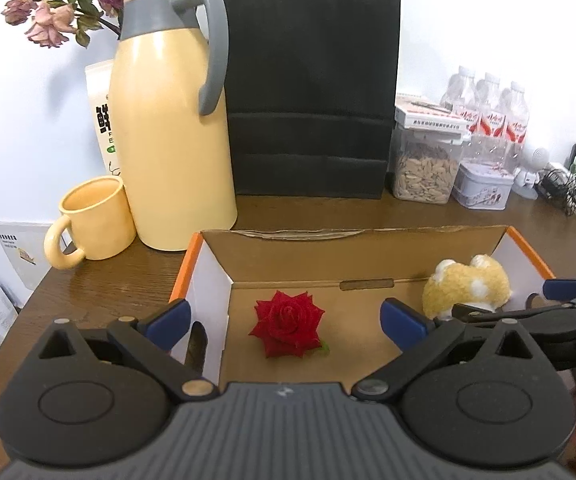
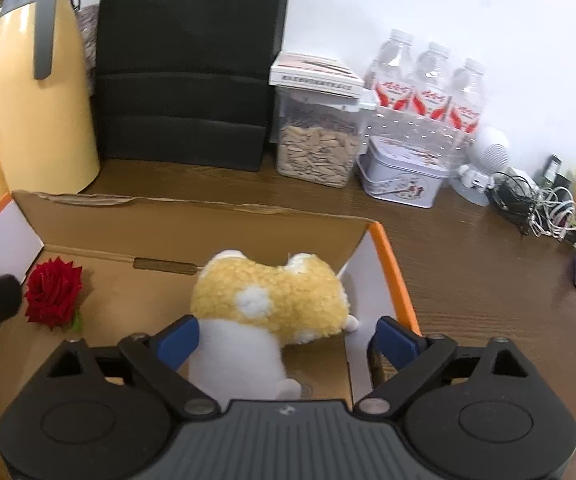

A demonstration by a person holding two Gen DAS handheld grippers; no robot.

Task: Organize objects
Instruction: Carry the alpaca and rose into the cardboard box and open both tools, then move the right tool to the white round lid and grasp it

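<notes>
Looks mostly done: the red rose [image 1: 286,323] and plush toy [image 2: 268,296] both sit low in frame inside the cardboard box [image 1: 288,248], left gripper [image 1: 286,322] and right gripper [image 2: 288,340] both spread wide and empty, though whether more needs packing I can't tell.

Box [image 1: 367,258]: open at top; entry from above unobstructed. Floor bare between rose [image 1: 286,324] and plush [image 2: 272,300]; strip of bare floor behind rose to rear wall.
Box, left part: rose lies near left wall, left gripper [image 1: 288,320] spread wide above it.
Box, right part: plush fills right end, just beside right wall; right gripper [image 2: 288,340] open over it, one finger outside the wall.
Behind box: flask [image 1: 172,128], mug [image 1: 96,220], bag [image 1: 311,92], jar [image 1: 425,164], tin [image 1: 483,186] line the wall; narrow table [image 2: 467,264] strip between.
Right of box: open tabletop up to cables [image 2: 543,208].
</notes>
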